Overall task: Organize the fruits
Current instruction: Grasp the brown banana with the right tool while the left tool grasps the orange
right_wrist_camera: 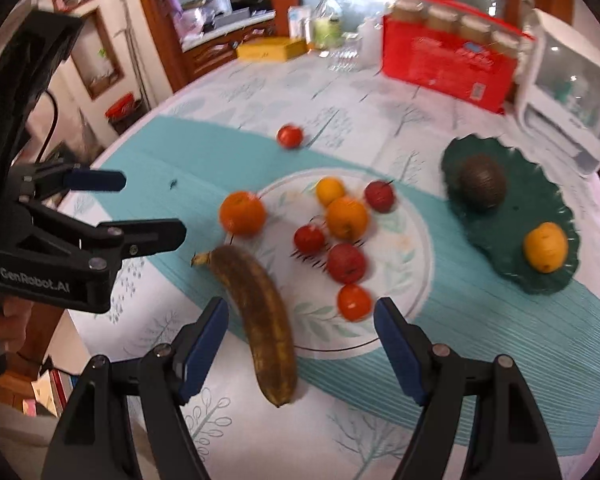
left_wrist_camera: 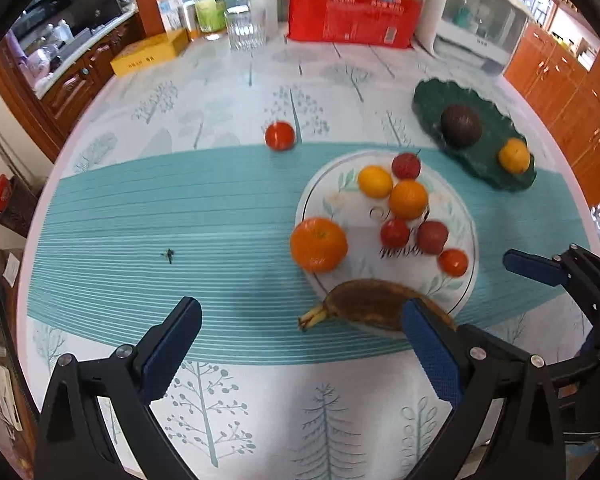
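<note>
Both grippers, left (left_wrist_camera: 300, 344) and right (right_wrist_camera: 300, 344), hang wide open and empty over the brown banana (right_wrist_camera: 260, 320) half-on the white plate (right_wrist_camera: 416, 240), with one tomato (right_wrist_camera: 290, 136) stray on the tablecloth (right_wrist_camera: 500, 340), so sorting's barely halfway I'd guess.

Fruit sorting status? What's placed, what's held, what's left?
Placed: dark round fruit and a yellow citrus sit on the green dish. Held: nothing; left gripper and right gripper are both open. Left: banana, big orange, lone tomato and the white plate's small fruits.
</note>
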A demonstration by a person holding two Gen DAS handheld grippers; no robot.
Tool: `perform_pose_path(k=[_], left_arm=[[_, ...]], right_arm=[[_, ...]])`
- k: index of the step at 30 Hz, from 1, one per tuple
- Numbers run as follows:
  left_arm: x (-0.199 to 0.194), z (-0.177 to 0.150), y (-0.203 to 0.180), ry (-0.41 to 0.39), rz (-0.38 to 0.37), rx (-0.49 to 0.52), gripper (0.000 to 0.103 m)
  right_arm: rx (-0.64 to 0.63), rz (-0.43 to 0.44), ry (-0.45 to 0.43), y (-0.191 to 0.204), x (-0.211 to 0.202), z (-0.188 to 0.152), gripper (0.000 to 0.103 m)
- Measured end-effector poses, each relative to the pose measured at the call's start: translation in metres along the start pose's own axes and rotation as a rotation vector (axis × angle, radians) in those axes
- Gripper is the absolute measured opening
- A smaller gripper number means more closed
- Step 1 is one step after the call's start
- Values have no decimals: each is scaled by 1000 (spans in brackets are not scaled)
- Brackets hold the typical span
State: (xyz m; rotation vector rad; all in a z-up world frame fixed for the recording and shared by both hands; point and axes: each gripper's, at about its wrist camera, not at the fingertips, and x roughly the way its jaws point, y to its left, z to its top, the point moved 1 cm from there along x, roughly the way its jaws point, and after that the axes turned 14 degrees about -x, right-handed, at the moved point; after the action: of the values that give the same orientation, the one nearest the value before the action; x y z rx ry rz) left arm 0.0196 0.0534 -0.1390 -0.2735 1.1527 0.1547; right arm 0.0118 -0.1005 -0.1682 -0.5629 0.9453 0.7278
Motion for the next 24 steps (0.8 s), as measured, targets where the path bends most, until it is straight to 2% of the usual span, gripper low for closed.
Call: perform_pose_path(k=[4,9,10,16,20,24], left_arm=[[19,5,8,32,-26,40,100],[36,15,20,71,-67,58,97],[38,17,22,76,-74,61,97],[52,28,26,98,-82,100,95],[61,33,25,123,-122,103,90],[69,35,18,140,-140,125,87]], right_arm=[[-32,3,39,11,21,2,73],[-56,11,92,20,46,4,57],[-57,17,97,21,50,4,57],[-88,29,117,28,67,6,47],[-107,21,109,34,68,8,39],[-80,1,101,34,66,5,35]])
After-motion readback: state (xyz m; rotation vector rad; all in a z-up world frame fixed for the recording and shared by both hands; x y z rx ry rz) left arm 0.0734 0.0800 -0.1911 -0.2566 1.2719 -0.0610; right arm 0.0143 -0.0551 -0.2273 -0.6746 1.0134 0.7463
